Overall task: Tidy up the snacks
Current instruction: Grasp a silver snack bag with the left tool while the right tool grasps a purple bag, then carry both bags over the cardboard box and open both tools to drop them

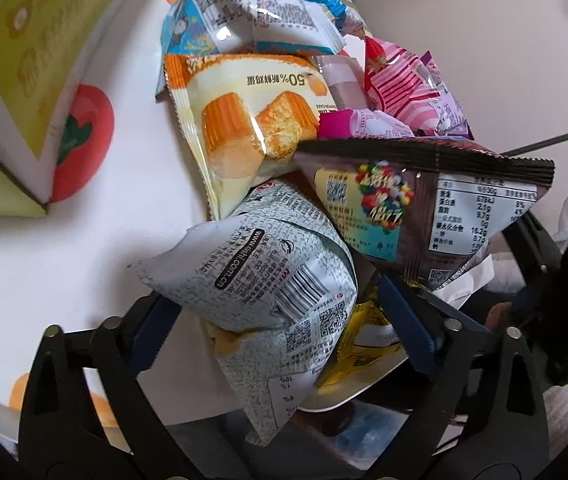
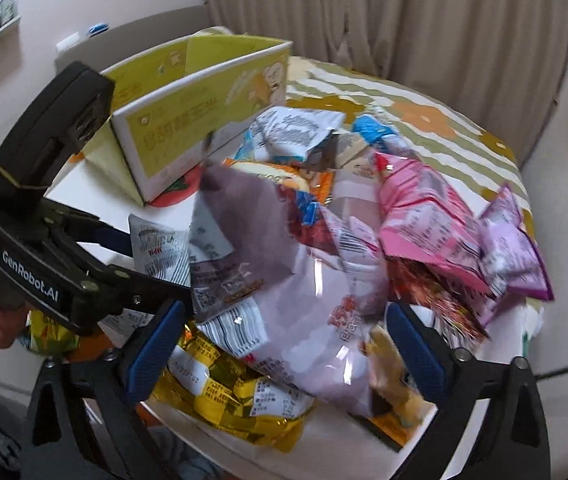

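Note:
A pile of snack packets lies on the table. In the left wrist view my left gripper (image 1: 284, 320) is open, its blue pads either side of a pale grey-green packet (image 1: 259, 276); I cannot tell if they touch it. Beyond lie an orange cake packet (image 1: 243, 128), a brown packet (image 1: 424, 208) and pink packets (image 1: 404, 76). In the right wrist view my right gripper (image 2: 284, 344) is open around a pale lilac packet (image 2: 312, 312) above a yellow packet (image 2: 235, 396). The left gripper (image 2: 155, 256) shows there at the left.
An open yellow-and-white cardboard box (image 2: 203, 104) stands at the back left of the pile; it also shows in the left wrist view (image 1: 31, 60). The tablecloth (image 2: 424, 120) has fruit prints. A beige curtain (image 2: 404, 12) hangs behind. The table edge (image 2: 344, 424) is near my right gripper.

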{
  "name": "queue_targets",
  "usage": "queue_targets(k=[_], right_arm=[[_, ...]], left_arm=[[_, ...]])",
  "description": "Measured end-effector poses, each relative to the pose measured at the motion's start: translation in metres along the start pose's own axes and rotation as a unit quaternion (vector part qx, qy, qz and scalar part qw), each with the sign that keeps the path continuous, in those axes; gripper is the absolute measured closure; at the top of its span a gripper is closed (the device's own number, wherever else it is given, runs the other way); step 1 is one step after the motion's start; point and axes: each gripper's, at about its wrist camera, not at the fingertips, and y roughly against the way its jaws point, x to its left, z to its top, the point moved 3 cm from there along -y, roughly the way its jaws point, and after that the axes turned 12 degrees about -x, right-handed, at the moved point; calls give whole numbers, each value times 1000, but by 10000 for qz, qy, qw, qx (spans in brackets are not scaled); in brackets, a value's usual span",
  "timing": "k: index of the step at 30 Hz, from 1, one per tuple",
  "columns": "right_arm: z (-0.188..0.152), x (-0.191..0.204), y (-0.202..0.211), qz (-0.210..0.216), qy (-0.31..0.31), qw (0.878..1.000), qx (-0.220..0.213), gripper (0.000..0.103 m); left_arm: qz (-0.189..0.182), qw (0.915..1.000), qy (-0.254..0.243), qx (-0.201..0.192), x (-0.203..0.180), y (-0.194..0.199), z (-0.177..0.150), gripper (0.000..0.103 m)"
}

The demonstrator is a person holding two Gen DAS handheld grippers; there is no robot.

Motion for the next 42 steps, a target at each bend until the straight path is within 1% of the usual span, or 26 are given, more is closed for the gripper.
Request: queue_targets(k=[1,2,3,4,5,6,8,9,10,11,12,16,19,25,32,38,42], right_arm=[[1,0,-3,52,63,10000,24,13],[0,1,-6,93,102,9999,34,17],[0,1,-9,156,141,9998,51,20],[0,1,-12,204,168,9996,63,22],[1,1,-15,265,192,9994,86,25],[1,1,-18,328,202,9992,102,26],[3,2,-20,366,229,9990,80,27],[4,3,-21,399,241,9989,81,28],[5,3,-22,445,257,9987,73,31],[6,3,-21,485,258,9985,51,36],[7,4,-21,554,254,9981,30,39],[10,8,-18,657,272,9975,-16,44],[11,10,-7,741,221,9969,-122,46],[23,11,8,825,131,9961,-283,47],[36,12,32,848,113,9951,-496,47],[57,13,58,861,39,9941,-655,47],[80,12,70,872,-8,9937,-707,47]], left_arm=[[-5,10000,48,22,1,-2,1,17],[4,10000,64,23,1,-4,2,21],[14,10000,63,14,1,-5,3,29],[29,10000,83,-9,1,-5,4,33],[74,9999,114,-37,2,-4,6,40],[140,9998,103,-34,3,-5,7,43],[157,9998,113,-59,6,-2,6,45],[162,9998,139,-67,6,-2,5,46],[157,9997,147,-70,7,1,5,46],[169,9997,149,-81,6,2,3,47],[188,9997,154,-103,6,4,2,47],[208,9992,255,-247,6,18,-1,48],[290,9985,248,-382,5,29,0,48],[473,9964,178,-676,-3,53,2,48],[640,9922,151,-1054,-12,95,3,48],[727,9864,77,-1470,-29,135,6,48],[785,9794,36,-1860,-32,172,18,48]])
